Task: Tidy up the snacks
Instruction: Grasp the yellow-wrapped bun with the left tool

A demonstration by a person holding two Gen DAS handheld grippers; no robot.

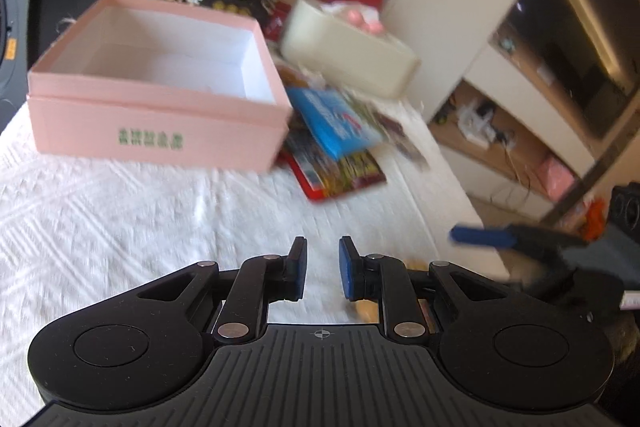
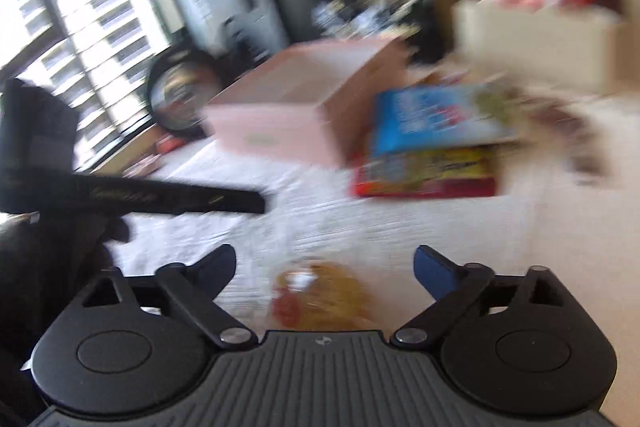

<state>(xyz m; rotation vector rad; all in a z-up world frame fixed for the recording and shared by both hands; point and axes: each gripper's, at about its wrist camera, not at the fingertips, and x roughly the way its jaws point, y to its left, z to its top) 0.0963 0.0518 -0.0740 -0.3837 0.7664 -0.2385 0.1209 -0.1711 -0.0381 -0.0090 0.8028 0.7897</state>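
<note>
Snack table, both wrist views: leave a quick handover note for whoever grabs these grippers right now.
Left gripper: jaws a narrow gap apart, holding nothing.
Right gripper: wide open, empty, with a yellow-and-red snack packet on the white cloth just ahead of it.
Pink box: open and looks empty.
Blue packet lies on a red-and-yellow packet right of the box; a cream box sits behind them.
Done: nothing packed, as far as can be seen.
Left: probably move the snacks into the pink box. Both views are blurred.
</note>
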